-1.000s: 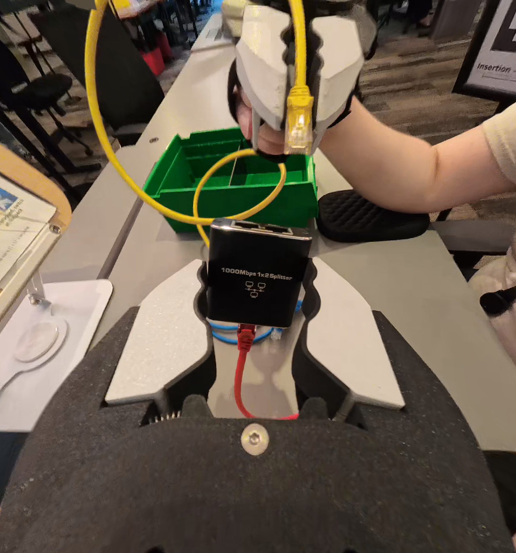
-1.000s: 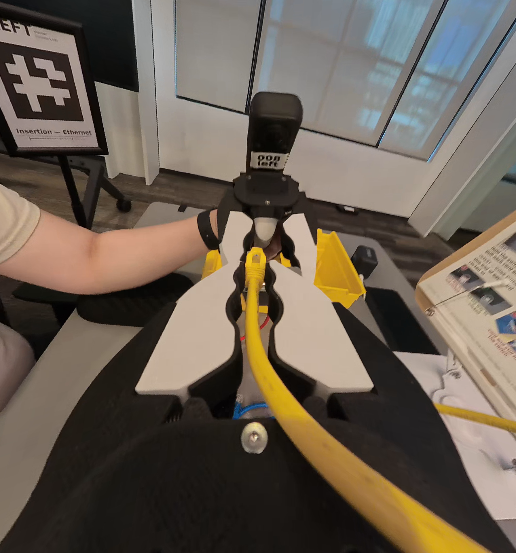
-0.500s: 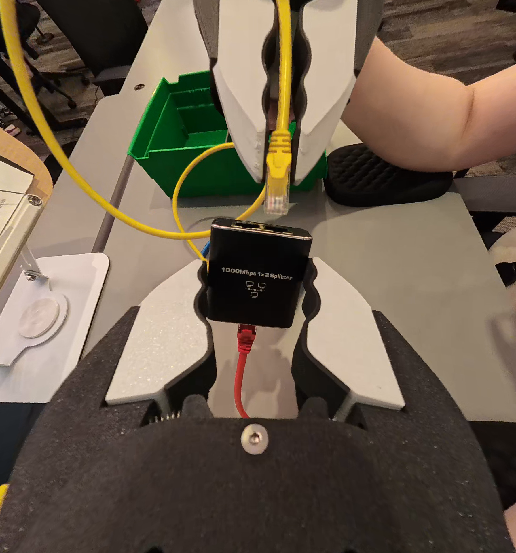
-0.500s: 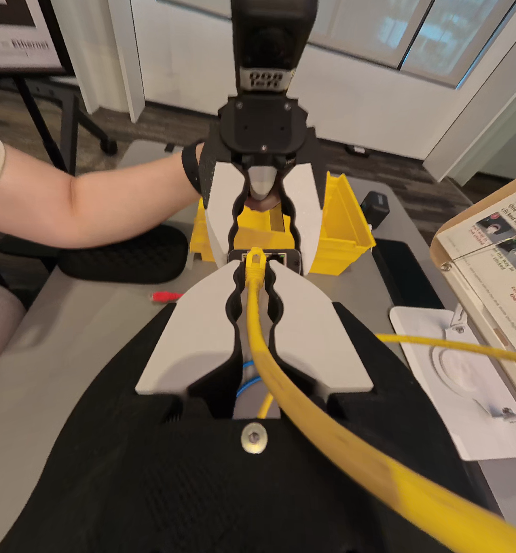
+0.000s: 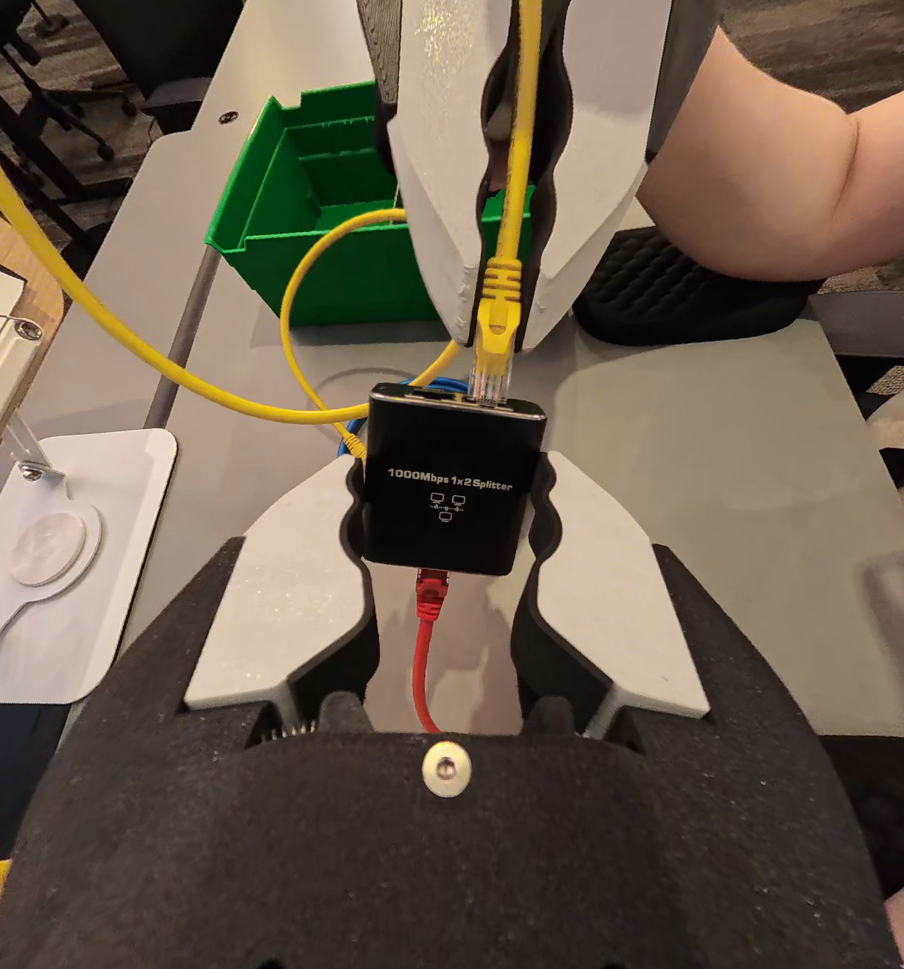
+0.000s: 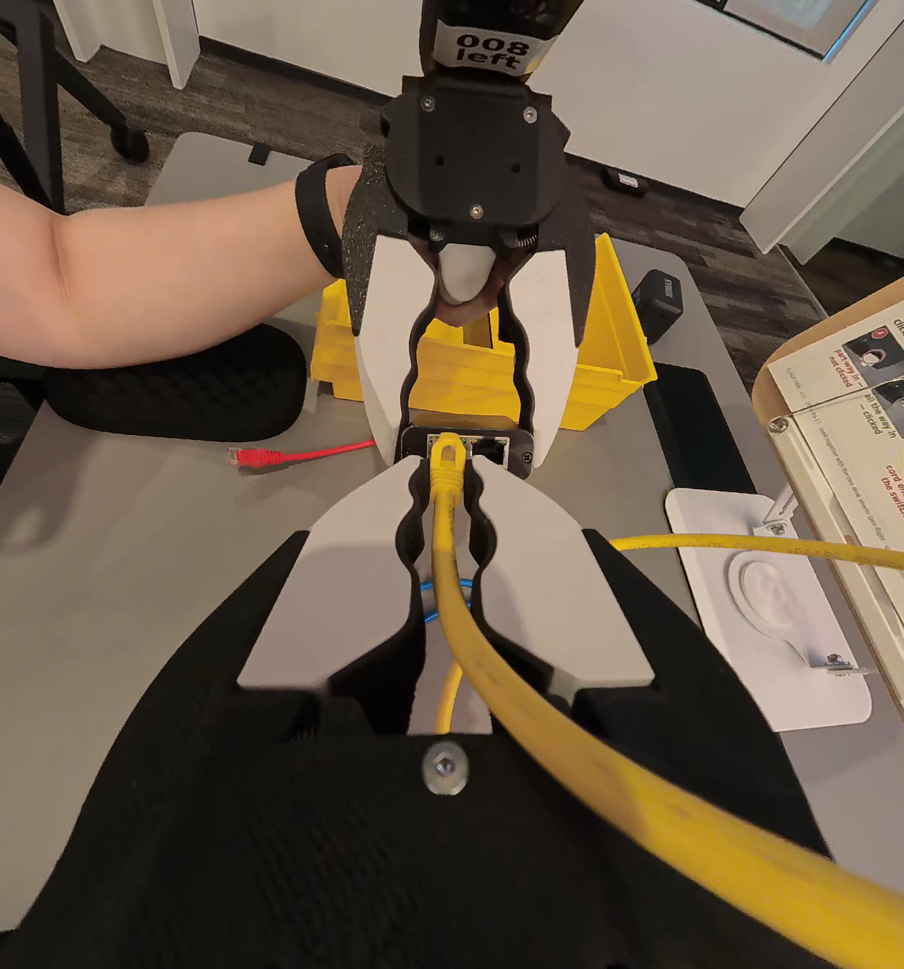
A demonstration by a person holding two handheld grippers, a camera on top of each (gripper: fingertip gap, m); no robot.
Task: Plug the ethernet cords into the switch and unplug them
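My left gripper point(image 5: 452, 461) is shut on the black switch point(image 5: 450, 493) and holds it by its sides just above the grey table. A red cord point(image 5: 426, 629) is plugged into the switch's near end. My right gripper point(image 6: 445, 464) is shut on the yellow cord just behind its plug point(image 6: 444, 456). In the left wrist view the right gripper point(image 5: 497, 338) comes from above, and the clear tip of the yellow plug point(image 5: 489, 367) sits at the mouth of one of the two ports on the switch's far end, most of it still outside. The other port point(image 6: 494, 448) is open.
A green bin point(image 5: 292, 210) stands behind the switch, a yellow bin point(image 6: 607, 377) behind the left gripper. The red cord's free plug point(image 6: 253, 457) lies on the table. A blue cord point(image 5: 434, 381) lies under the switch. Black wrist rest point(image 6: 177, 383), instruction board point(image 6: 858, 419) on a white base point(image 5: 46, 550). Spacing between my two grippers at the tips: around 4 cm.
My right gripper has brought the yellow plug from well clear of the switch to the mouth of its port. The left gripper has kept its hold on the switch.
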